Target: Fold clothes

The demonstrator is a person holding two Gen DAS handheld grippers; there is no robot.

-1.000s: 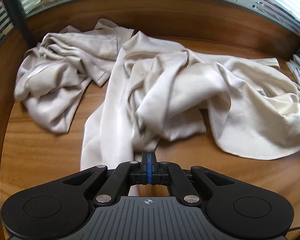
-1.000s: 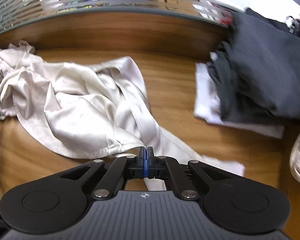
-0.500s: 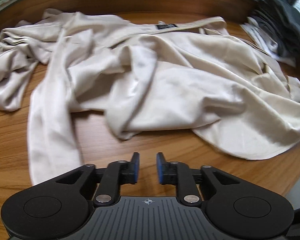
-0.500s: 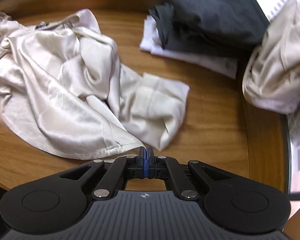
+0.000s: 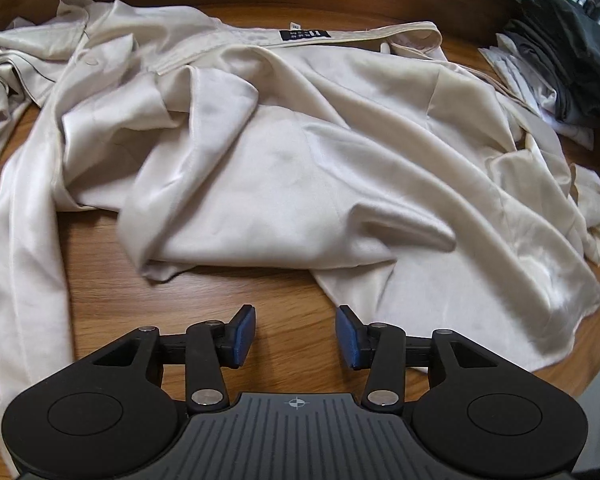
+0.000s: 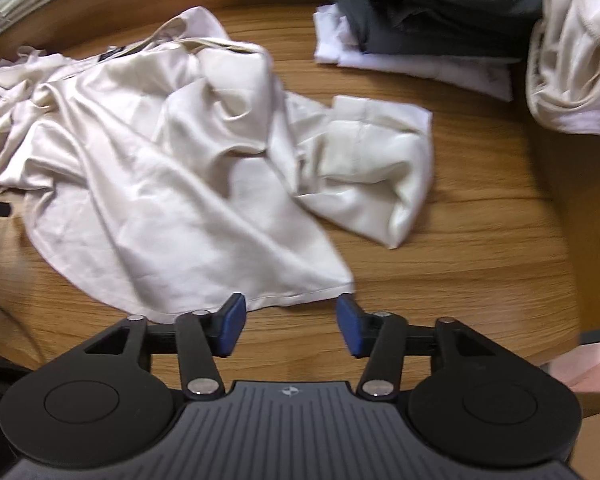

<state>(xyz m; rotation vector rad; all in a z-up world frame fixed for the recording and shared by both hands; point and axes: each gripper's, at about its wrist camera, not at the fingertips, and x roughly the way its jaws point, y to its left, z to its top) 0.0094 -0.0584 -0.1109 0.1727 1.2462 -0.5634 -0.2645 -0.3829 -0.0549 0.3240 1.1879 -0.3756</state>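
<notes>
A cream satin garment (image 5: 300, 152) lies crumpled across the wooden table (image 5: 204, 300), its dark neck label (image 5: 305, 34) at the far side. My left gripper (image 5: 296, 334) hovers over bare wood just in front of the garment's near hem; its jaws are opening and nothing is between them. In the right wrist view the same garment (image 6: 172, 168) spreads to the left, with a folded-over end (image 6: 372, 168) at the right. My right gripper (image 6: 290, 324) stands just short of the hem corner (image 6: 340, 280); its jaws are opening too, empty.
A stack of dark grey and white folded clothes (image 6: 428, 12) sits at the far right of the table, with a cream bundle (image 6: 572, 52) beside it. Another crumpled cream cloth (image 5: 4, 80) lies at the far left. The table edge (image 6: 572, 280) runs close on the right.
Both grippers were shut on the garment's hem and have let it go. Both swung rightward and lower over the table, and the cloth now lies flatter.
</notes>
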